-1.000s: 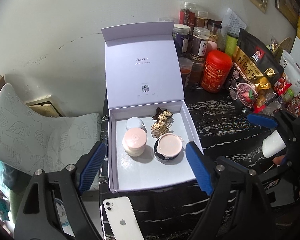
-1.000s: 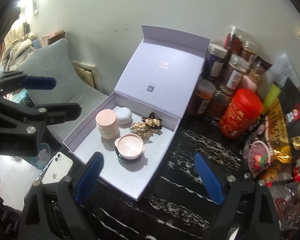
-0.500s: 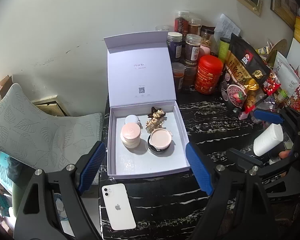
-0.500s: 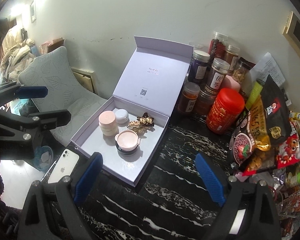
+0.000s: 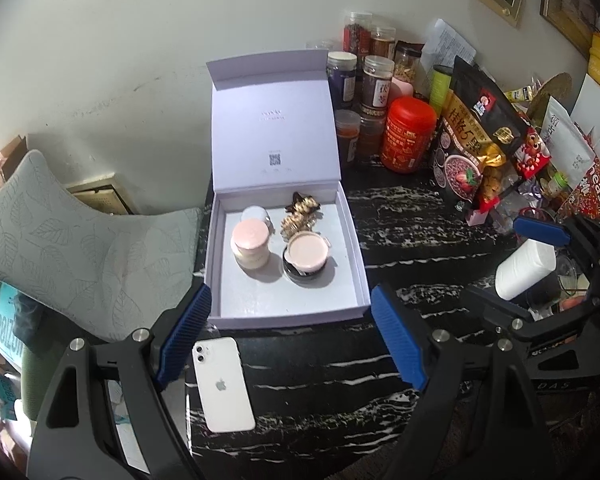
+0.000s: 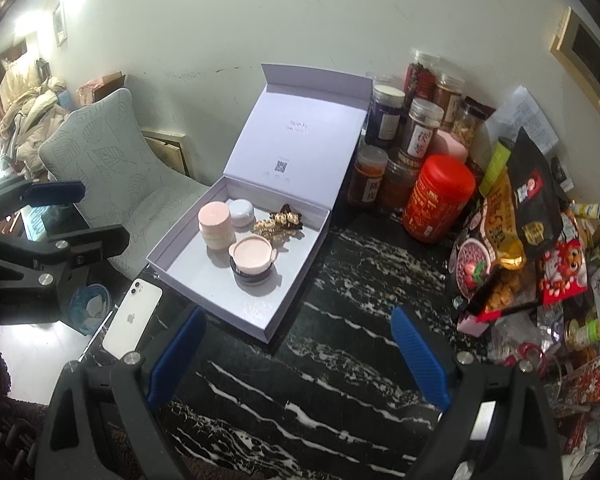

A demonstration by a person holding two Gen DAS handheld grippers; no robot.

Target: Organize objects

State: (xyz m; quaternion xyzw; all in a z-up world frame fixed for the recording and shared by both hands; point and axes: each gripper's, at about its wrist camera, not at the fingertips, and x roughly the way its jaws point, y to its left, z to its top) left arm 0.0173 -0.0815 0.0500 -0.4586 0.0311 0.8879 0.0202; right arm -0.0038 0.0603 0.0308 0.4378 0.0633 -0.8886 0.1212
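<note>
box (image 5: 356, 240) beyond empty left tongs (image 5: 290, 338)

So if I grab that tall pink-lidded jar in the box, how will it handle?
The pink-lidded jar looks rigid and smooth, so probably slippery between the pads. It stands upright and taller than its neighbours, so a sideways nudge may tip it. Being round, it would likely roll if toppled.

I see a scuffed white wall (image 5: 140, 40) behind the black marble table (image 6: 340, 380); a grey leaf-patterned chair (image 5: 80, 248) stands just beside the table.
</note>
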